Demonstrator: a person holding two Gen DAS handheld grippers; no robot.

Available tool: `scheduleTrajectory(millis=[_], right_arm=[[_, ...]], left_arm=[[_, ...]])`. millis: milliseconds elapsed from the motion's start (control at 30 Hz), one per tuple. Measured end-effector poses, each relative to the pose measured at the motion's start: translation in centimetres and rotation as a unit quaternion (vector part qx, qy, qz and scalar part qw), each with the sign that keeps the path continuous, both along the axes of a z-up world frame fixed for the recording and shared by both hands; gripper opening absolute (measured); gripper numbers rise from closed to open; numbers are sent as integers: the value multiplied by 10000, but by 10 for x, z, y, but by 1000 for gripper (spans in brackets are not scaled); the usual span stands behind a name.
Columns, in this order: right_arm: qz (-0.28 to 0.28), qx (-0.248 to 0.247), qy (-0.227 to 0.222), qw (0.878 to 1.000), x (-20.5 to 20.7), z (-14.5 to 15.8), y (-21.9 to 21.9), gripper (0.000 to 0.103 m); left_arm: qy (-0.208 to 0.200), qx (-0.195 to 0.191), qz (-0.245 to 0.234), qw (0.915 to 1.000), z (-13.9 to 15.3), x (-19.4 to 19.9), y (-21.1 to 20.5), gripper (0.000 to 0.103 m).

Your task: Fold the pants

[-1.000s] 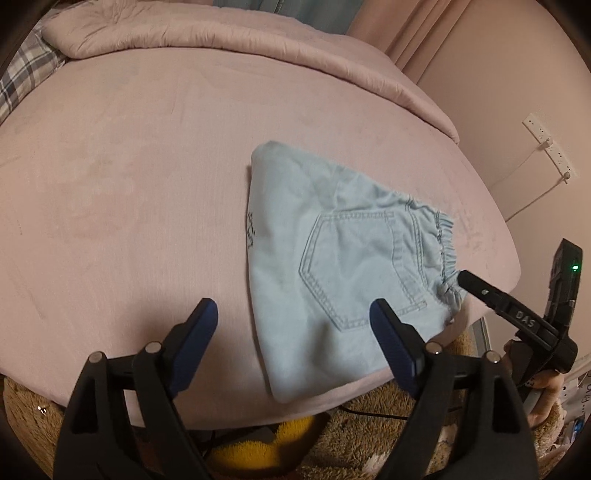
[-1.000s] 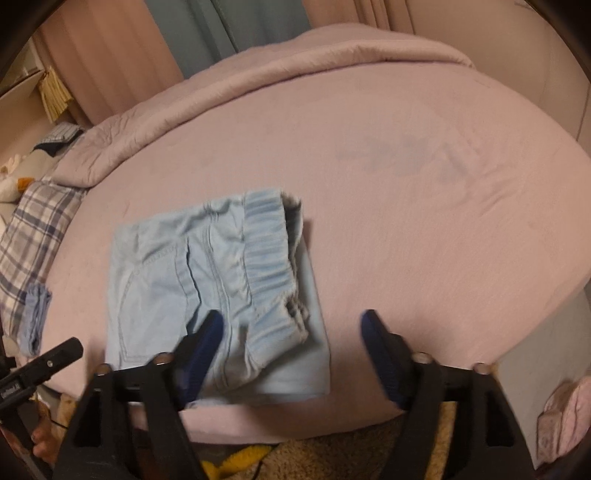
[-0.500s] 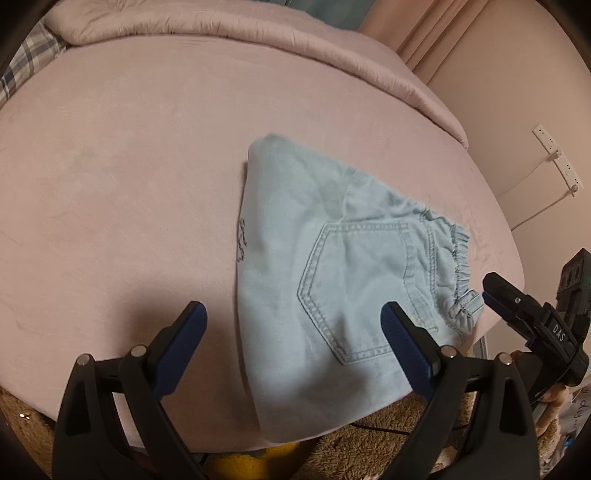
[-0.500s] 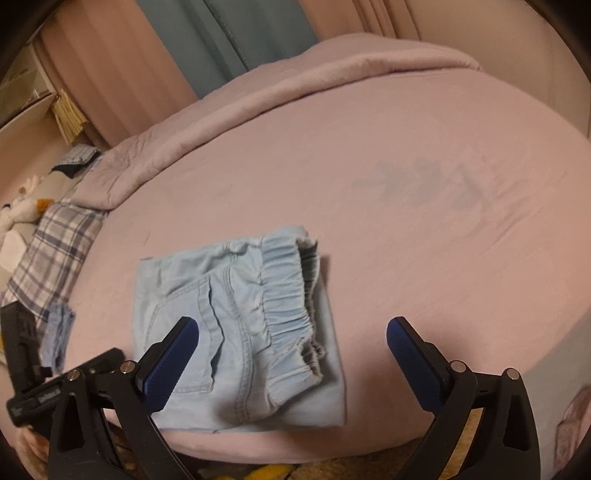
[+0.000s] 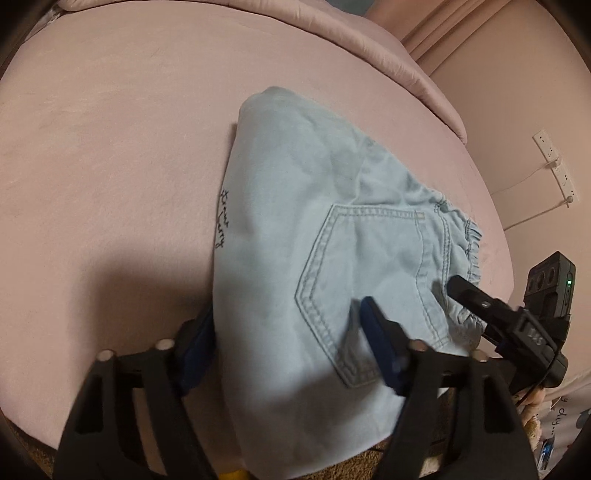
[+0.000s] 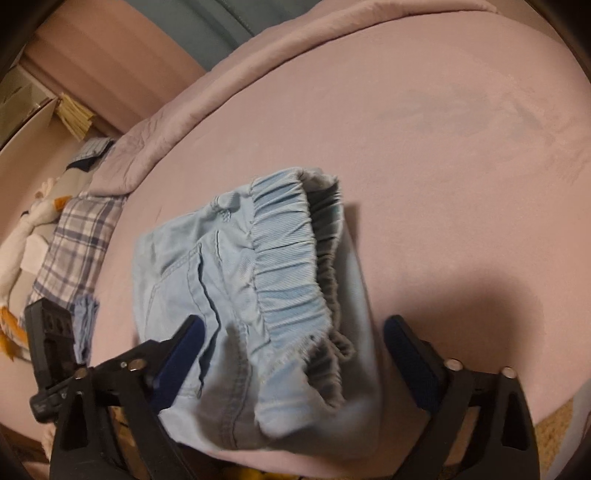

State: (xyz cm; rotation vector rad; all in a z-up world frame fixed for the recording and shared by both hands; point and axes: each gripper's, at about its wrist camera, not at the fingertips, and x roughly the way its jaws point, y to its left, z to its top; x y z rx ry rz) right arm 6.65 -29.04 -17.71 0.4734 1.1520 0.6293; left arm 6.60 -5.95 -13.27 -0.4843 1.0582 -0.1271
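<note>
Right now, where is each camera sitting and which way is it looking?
Left wrist: on the left gripper, looking along open fingers over the pants; the right gripper shows at right.
Right wrist: on the right gripper, facing the waistband end; left gripper at left.
Both share the pants and pink bed.

Folded pants (image 5: 325, 258) lie on the bed (image 5: 110, 147) near its front edge, between both grippers; duvet (image 6: 332, 33) behind.
</note>
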Motion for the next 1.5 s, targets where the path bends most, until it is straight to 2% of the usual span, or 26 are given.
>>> scheduleTrajectory(millis=[33, 67, 100, 167, 200, 233, 300, 400, 700, 800, 867, 1033, 1167, 1267, 1333, 1367, 1467, 1500], right_arm=[[6, -22, -27, 10000, 0, 0, 2, 79], [43, -60, -70, 9999, 1, 1, 5, 74], [62, -126, -86, 9999, 2, 1, 7, 67], [114, -167, -109, 9997, 0, 1, 10, 57], [153, -212, -146, 9996, -1, 3, 11, 51], [190, -240, -188, 9994, -3, 4, 12, 45], [190, -230, -295, 9991, -6, 11, 13, 39], [200, -221, -549, 9980, -11, 28, 13, 35], [360, -287, -1329, 9901, -4, 74, 29, 34], [418, -251, -1467, 9880, 9, 82, 43, 35], [503, -267, -1564, 9861, 19, 86, 55, 35], [671, -492, -1706, 9818, 50, 84, 89, 35], [720, -547, -1471, 9850, 69, 66, 109, 35], [752, -624, -1185, 9881, 79, 45, 120, 35], [760, -734, -1031, 9890, 82, 36, 125, 35], [742, -748, -910, 9903, 85, 30, 125, 36], [629, -764, -566, 9935, 88, 18, 118, 42], [593, -791, -498, 9939, 88, 16, 116, 48]], left_arm=[[-12, -3, -5, 10000, 0, 0, 0, 61], [-35, -21, -14, 10000, 0, 0, -1, 59], [-44, -15, -16, 10000, 0, 0, -3, 52], [-103, 168, -88, 9998, 1, -2, -11, 44], [-154, 222, -108, 9996, 3, -4, -13, 35], [-212, 226, -103, 9995, 6, -6, -14, 30], [-275, 282, -85, 9992, 12, -10, -16, 26], [-394, 262, -116, 9988, 20, -13, -15, 23], [-941, 388, 102, 9948, 63, -16, 12, 23], [-980, 501, 248, 9936, 68, -5, 26, 24], [-1044, 764, 303, 9911, 69, 5, 31, 24], [-1019, 976, 563, 9884, 63, 36, 44, 24], [-809, 1101, 658, 9884, 42, 60, 56, 24], [-491, 1147, 628, 9902, 22, 76, 62, 26], [-437, 1197, 631, 9898, 14, 80, 65, 35], [-455, 1191, 643, 9898, 12, 78, 65, 35], [-429, 1273, 733, 9882, 13, 73, 65, 47], [-387, 1312, 754, 9877, 13, 71, 63, 54]])
